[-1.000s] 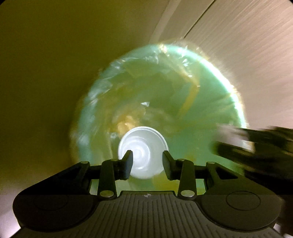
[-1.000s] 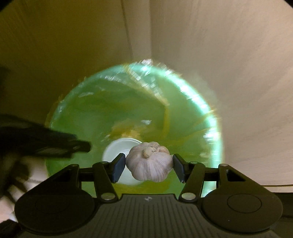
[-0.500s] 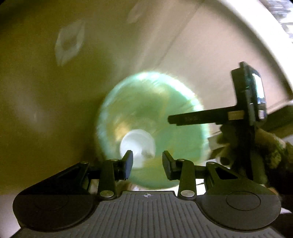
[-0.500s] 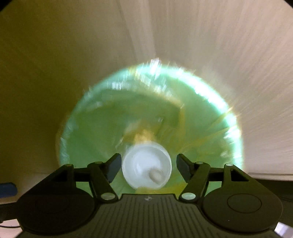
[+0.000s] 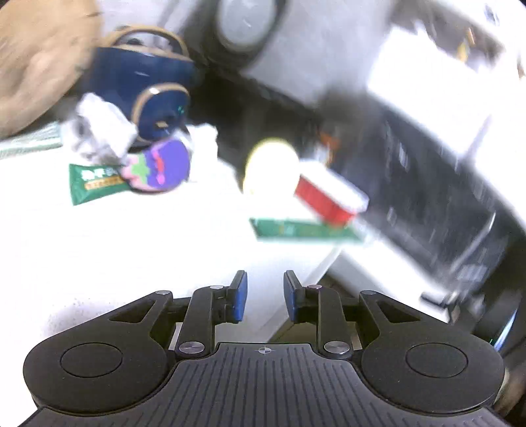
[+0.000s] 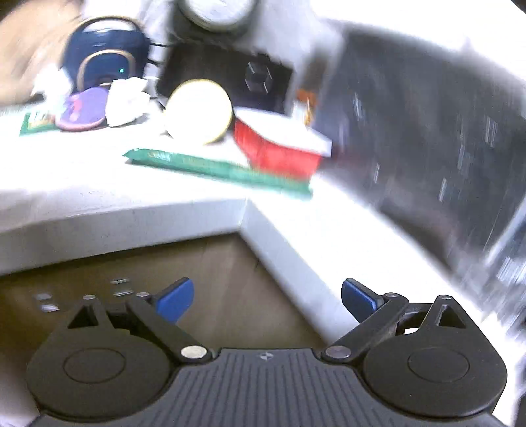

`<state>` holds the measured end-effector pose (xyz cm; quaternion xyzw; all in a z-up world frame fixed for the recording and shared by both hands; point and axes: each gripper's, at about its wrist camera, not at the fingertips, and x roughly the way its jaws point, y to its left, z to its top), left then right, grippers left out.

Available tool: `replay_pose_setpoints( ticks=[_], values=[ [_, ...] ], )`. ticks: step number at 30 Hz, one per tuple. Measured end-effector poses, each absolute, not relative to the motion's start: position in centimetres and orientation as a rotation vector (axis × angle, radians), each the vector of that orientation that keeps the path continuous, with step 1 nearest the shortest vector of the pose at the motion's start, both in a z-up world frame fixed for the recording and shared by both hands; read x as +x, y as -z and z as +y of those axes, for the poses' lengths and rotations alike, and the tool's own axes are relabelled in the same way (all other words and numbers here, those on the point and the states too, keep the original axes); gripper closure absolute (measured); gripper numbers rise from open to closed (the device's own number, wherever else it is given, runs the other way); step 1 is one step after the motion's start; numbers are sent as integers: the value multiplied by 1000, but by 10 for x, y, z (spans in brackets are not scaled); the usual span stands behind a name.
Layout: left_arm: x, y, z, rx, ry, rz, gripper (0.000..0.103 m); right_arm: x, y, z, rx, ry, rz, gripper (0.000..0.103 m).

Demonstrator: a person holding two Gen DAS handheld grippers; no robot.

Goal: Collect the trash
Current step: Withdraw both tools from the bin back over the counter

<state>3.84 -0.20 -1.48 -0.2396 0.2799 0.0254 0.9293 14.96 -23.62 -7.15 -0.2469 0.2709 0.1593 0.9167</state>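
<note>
Both views are blurred. On the white counter (image 5: 131, 262) lie a long green packet (image 5: 305, 231), a red box with a white top (image 5: 325, 200), a pale round lid (image 5: 271, 167), a purple wrapper (image 5: 161, 166), a short green wrapper (image 5: 95, 184) and crumpled white paper (image 5: 102, 131). My left gripper (image 5: 263, 295) hovers over the counter's near edge, its jaws closing with nothing between them. My right gripper (image 6: 266, 292) is below the counter's corner (image 6: 245, 210), its jaws opening wide and empty. The right wrist view also shows the packet (image 6: 217, 167), box (image 6: 279, 144) and lid (image 6: 199, 111).
A navy bag (image 5: 144, 82) stands behind the litter. A large dark appliance (image 6: 411, 131) fills the right side, and a grey round-fronted object (image 5: 246, 19) sits at the back. Brown wood (image 6: 213, 262) shows under the counter's edge.
Both grippers have risen out of the green-lined bin and now face the counter. The right gripper let the garlic drop into the bin and spread wide. The left jaws have narrowed.
</note>
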Motion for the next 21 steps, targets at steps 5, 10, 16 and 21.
replay_pose_setpoints(
  ticks=[5, 10, 16, 21],
  values=[
    [0, -3, 16, -408, -148, 549, 76, 141, 60, -250, -570, -393, 569, 6],
    [-20, -8, 44, -444, -197, 470, 76, 141, 55, -274, -486, -348, 543, 6],
    [-4, 1, 70, -431, -230, 487, 76, 139, 78, -257, -481, -259, 583, 6],
    [-12, 5, 119, -526, -239, 445, 76, 133, 84, -253, -483, -56, 592, 6]
  ],
)
